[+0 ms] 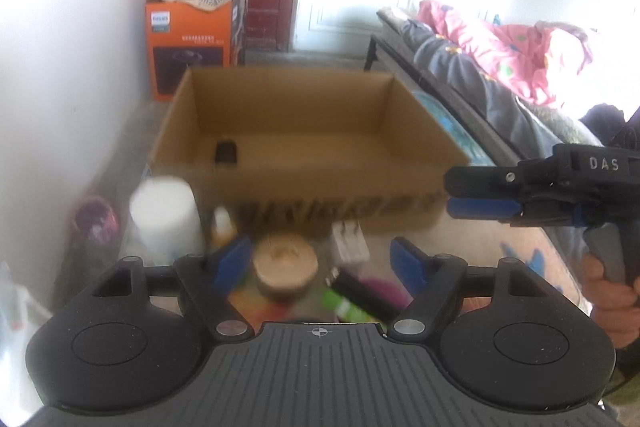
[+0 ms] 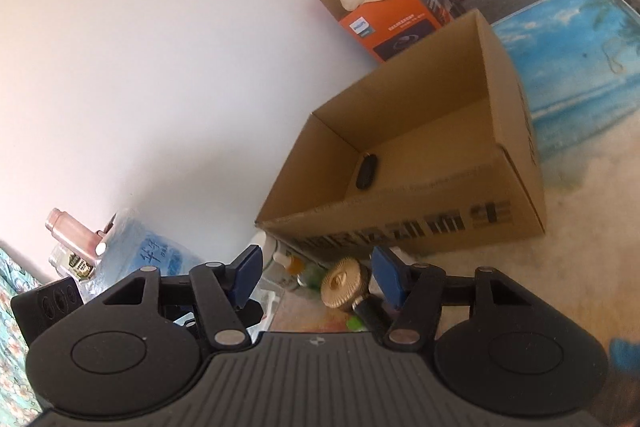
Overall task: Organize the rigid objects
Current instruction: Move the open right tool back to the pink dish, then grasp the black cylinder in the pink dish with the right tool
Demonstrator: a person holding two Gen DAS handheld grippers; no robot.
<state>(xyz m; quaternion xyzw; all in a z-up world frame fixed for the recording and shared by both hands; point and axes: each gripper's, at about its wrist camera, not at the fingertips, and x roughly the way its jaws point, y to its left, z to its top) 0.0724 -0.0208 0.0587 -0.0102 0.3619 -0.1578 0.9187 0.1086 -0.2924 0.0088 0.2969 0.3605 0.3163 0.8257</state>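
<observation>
Both tongs spread over the clutter

Left tongs [image 1: 322, 261] and right tongs [image 2: 316, 277] hold nothing; a round tan lid [image 1: 286, 269] lies between the fingers, just before the cardboard box [image 1: 304, 183] containing one small black object [image 1: 226, 151]

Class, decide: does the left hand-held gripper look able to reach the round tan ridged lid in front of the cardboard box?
Probably yes: the left hand-held gripper is open, and the round tan ridged lid sits between its fingers with nothing covering it.
</observation>
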